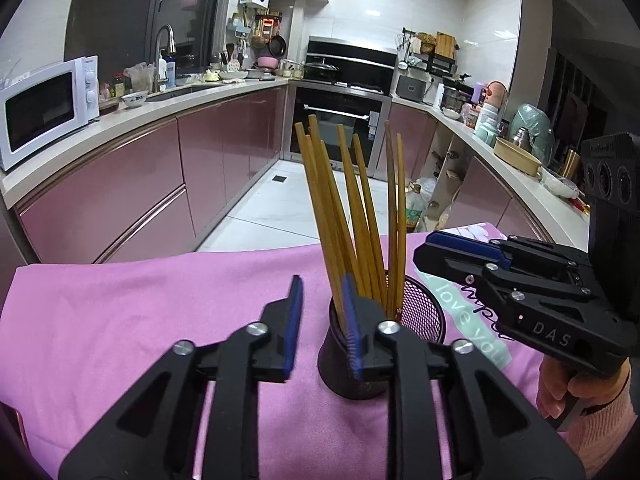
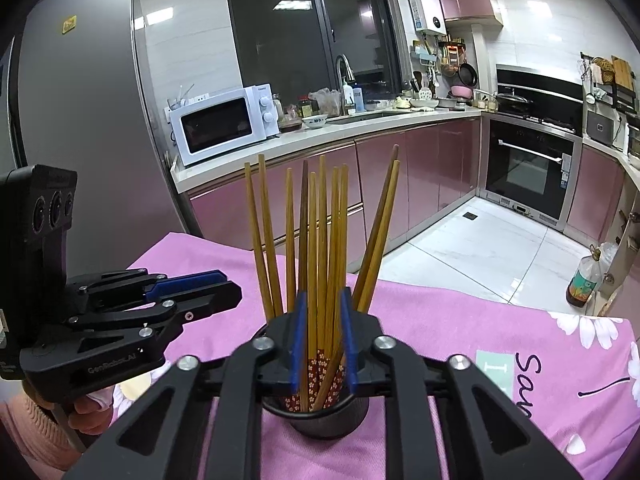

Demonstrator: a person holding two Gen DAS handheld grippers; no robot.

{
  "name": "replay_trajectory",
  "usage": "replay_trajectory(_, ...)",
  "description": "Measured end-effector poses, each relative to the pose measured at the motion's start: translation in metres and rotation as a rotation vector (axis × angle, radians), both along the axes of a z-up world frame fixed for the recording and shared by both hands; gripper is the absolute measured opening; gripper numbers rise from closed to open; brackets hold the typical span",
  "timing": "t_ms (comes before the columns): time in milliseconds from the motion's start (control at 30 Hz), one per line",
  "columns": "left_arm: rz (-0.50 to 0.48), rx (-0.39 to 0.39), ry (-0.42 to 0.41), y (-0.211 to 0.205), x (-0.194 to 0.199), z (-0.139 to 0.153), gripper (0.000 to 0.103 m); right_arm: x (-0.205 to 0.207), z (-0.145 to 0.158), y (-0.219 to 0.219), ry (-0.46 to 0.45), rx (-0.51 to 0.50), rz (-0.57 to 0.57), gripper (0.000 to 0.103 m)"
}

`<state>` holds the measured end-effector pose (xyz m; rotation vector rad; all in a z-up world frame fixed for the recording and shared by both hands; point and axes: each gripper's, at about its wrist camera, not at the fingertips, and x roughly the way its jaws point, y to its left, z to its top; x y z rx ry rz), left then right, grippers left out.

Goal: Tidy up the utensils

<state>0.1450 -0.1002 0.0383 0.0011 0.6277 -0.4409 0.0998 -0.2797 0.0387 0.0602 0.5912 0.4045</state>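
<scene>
Several wooden chopsticks (image 1: 360, 208) (image 2: 320, 240) stand fanned out in a dark cup (image 1: 348, 376) (image 2: 320, 420) on a pink cloth (image 1: 120, 320) (image 2: 440, 340). My left gripper (image 1: 323, 328) is open just in front of the cup with only cloth and the cup's edge in its gap. Its right finger overlaps the cup. My right gripper (image 2: 323, 340) is open. Several chopsticks show through its gap and the pads do not press on them. In the left wrist view the right gripper (image 1: 424, 252) comes in from the right, tips beside the bundle. The left gripper (image 2: 234, 292) shows at left.
A black mesh cup (image 1: 424, 312) stands just behind and right of the dark cup. The cloth's far edge drops to a tiled floor with a bottle (image 2: 584, 280). Pink cabinets, a microwave (image 1: 44, 112) and an oven (image 2: 524, 168) line the room. A hand in a pink sleeve (image 1: 592, 400) holds the right gripper.
</scene>
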Motion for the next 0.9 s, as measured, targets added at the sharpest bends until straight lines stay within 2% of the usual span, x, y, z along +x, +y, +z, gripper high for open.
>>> replay_trajectory(167,0.036,0.022,-0.055,0.005,-0.013,0.001,0.041,-0.013,-0.003,0.002,-0.019,-0.004,-0.007,0.032)
replay_trajectory(233,0.049,0.030,-0.076,0.007,-0.019,0.000,0.048,-0.018,-0.005,0.002,-0.031,-0.010,-0.017,0.044)
replay_trajectory(367,0.075,0.034,-0.106,0.016,-0.031,-0.001,0.062,-0.026,-0.008,0.003,-0.036,-0.008,-0.030,0.045)
replay_trajectory(433,0.087,0.037,-0.119,0.019,-0.036,-0.002,0.067,-0.030,-0.010,0.003,-0.041,-0.012,-0.042,0.051)
replay_trajectory(500,0.103,0.045,-0.138,0.021,-0.044,-0.003,0.079,-0.034,-0.011,0.003,-0.052,-0.017,-0.047,0.056)
replay_trajectory(667,0.140,0.060,-0.187,0.030,-0.060,-0.006,0.098,-0.046,-0.009,0.006,-0.095,-0.026,-0.070,0.072)
replay_trajectory(733,0.146,0.063,-0.199,0.034,-0.065,-0.005,0.098,-0.052,-0.009,0.007,-0.117,-0.026,-0.075,0.084)
replay_trajectory(900,0.175,0.063,-0.230,0.041,-0.077,-0.004,0.098,-0.065,-0.009,0.008,-0.168,-0.030,-0.089,0.096)
